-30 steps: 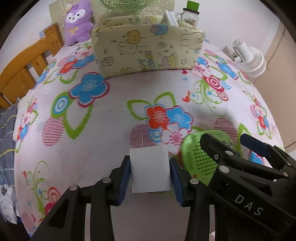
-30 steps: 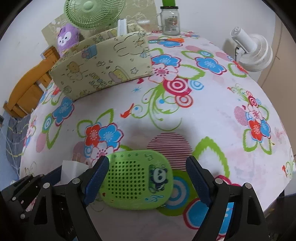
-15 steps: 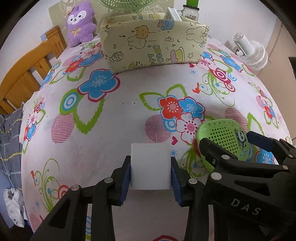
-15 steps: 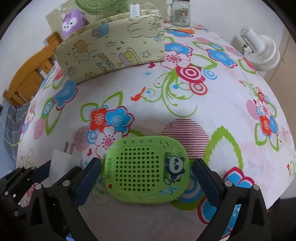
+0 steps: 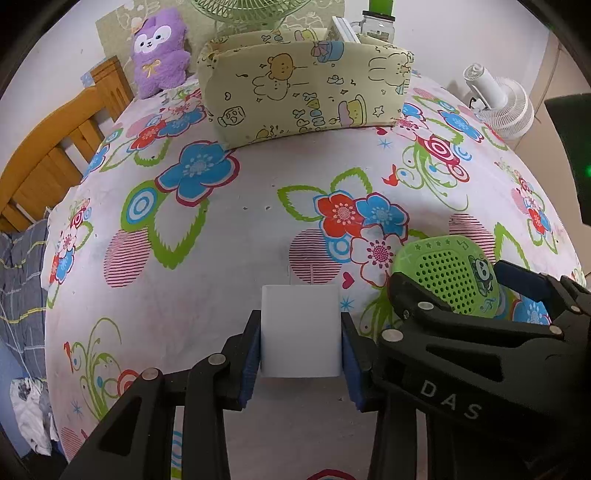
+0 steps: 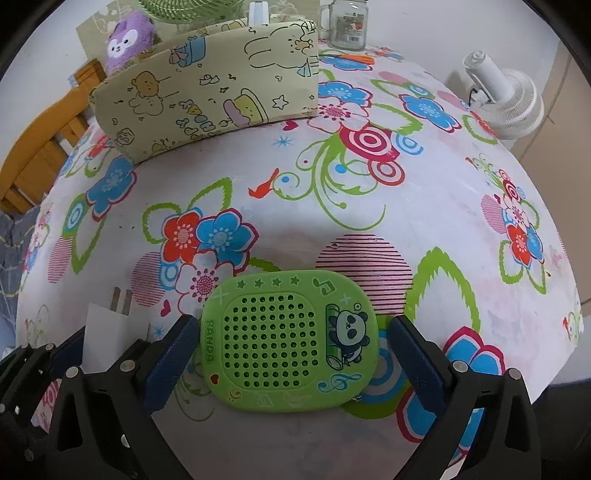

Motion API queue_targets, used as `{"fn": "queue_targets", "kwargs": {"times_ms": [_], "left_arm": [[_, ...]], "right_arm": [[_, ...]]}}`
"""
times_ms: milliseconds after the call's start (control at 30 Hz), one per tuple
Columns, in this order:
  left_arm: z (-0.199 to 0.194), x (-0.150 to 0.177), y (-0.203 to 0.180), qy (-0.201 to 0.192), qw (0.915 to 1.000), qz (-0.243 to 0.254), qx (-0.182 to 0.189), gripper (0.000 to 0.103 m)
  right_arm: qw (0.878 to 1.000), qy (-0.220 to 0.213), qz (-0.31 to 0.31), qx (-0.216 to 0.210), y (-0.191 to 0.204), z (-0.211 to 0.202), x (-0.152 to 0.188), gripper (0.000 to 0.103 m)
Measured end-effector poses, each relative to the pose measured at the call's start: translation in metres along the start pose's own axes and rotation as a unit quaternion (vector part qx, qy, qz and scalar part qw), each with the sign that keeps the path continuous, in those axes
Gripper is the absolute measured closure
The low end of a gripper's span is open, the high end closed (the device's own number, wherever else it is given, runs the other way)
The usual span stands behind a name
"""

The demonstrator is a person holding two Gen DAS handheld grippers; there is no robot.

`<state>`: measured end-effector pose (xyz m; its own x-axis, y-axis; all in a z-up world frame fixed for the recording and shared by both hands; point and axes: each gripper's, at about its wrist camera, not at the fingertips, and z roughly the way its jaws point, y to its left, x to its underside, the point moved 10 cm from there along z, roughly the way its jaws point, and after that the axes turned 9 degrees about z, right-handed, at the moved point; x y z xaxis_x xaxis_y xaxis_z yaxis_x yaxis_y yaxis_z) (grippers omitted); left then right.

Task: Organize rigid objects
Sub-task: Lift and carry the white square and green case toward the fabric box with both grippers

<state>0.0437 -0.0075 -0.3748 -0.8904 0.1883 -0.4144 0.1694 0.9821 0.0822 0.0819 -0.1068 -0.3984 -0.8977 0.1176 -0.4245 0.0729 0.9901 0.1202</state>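
**White block gripped on the left, green panda case between wide jaws on the right**

Left wrist view: the left gripper (image 5: pixel 300 349) is clamped on a white block (image 5: pixel 300 330), its blue pads pressed flat against the block's two sides at about 6 o'clock in the picture. The block sits low over the flowered tablecloth (image 5: pixel 236 236). At 4 o'clock the right gripper (image 5: pixel 448 284) crowds in just beside it, its black frame covering the lower edge of the green panda case (image 5: pixel 448 271). Towards 12 o'clock a cream cartoon-print organizer (image 5: pixel 306 83) stands across the far side of the table, well apart from the block, with open cloth between them. A purple plush toy (image 5: pixel 159 55) sits at 11 o'clock beside it, a glass jar (image 5: pixel 376 24) behind it, and a white fan (image 5: pixel 498 105) at 2 o'clock off the table edge. A wooden chair (image 5: pixel 51 155) shows at 9 o'clock.

Right wrist view: the right gripper (image 6: pixel 291 341) has just been opening further and stands wide, the green panda case (image 6: pixel 290 341) lying flat on the cloth between its fingers. The left pad is right at the case's edge; the right pad stands clear. At 8 o'clock the white block (image 6: pixel 107 332) shows in the left gripper (image 6: pixel 83 341). The organizer (image 6: pixel 207 88) stands at 11 o'clock, with the jar (image 6: pixel 347 24) at 12 o'clock.
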Motion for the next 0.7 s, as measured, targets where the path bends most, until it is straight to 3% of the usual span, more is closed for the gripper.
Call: {"fn": "queue_targets", "kwargs": {"times_ms": [333,700], "left_arm": [[-0.002,-0.002,-0.002,0.001,0.9999,-0.010,0.007,0.063],[-0.010,-0.029,-0.004,-0.018,0.9998,-0.010,0.007,0.063]], "right_arm": [[1.000,0.002,0.009,-0.010,0.000,-0.002,-0.001,0.008],[1.000,-0.017,0.008,-0.009,-0.003,-0.013,-0.027,0.008]]}}
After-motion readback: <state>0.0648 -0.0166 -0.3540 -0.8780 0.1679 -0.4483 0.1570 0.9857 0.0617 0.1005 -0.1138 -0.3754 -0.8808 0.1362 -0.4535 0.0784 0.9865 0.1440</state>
